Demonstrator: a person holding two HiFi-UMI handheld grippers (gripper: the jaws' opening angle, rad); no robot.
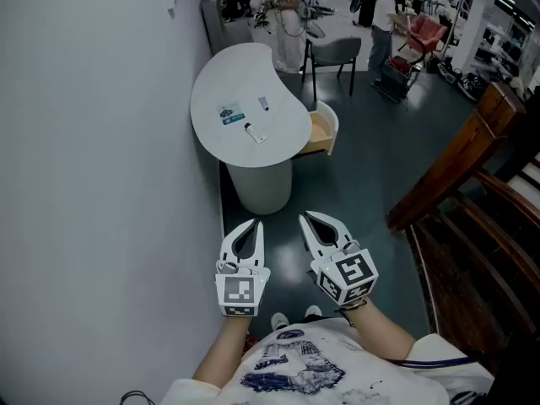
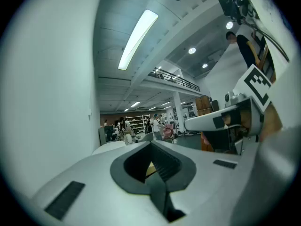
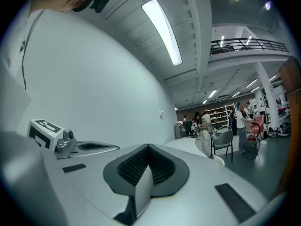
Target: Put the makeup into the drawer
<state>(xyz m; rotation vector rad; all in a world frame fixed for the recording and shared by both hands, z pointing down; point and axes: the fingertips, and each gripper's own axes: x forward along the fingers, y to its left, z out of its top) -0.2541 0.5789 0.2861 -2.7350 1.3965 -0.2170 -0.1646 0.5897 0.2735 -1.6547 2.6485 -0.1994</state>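
Here, a head camera looks down on a person standing well back from a white, kidney-shaped worktop (image 1: 221, 83) set against a pale wall (image 1: 84, 142). The left hand-held gripper (image 1: 250, 226) and the right hand-held gripper (image 1: 309, 219) hover side by side close to the person's body. Both are clenched with nothing between their jaws and point roughly level towards the worktop. The makeup lies on the worktop, well apart from both: a teal-and-white packet (image 1: 229, 114), a small dark tube (image 1: 263, 104) just beyond it, and a white stick (image 1: 254, 132) nearer the front edge. The drawer (image 1: 319, 133) stands pulled out at the worktop's right side, its pale wooden inside showing; what it holds cannot be made out. None of the three pieces is in it, so the step in hand is probably the approach. To do it well, the person should walk in close and spread one set of jaws before reaching. The jaws should then come down over the white stick and close across its narrow width, so it does not roll or skid on the smooth top. The way along the wall looks open. A wooden stair railing (image 1: 456, 163) crowds the right side, the drawer juts out where a hip could knock it, and a grey chair (image 1: 335, 51) stands beyond, with people farther off in a busy hall.
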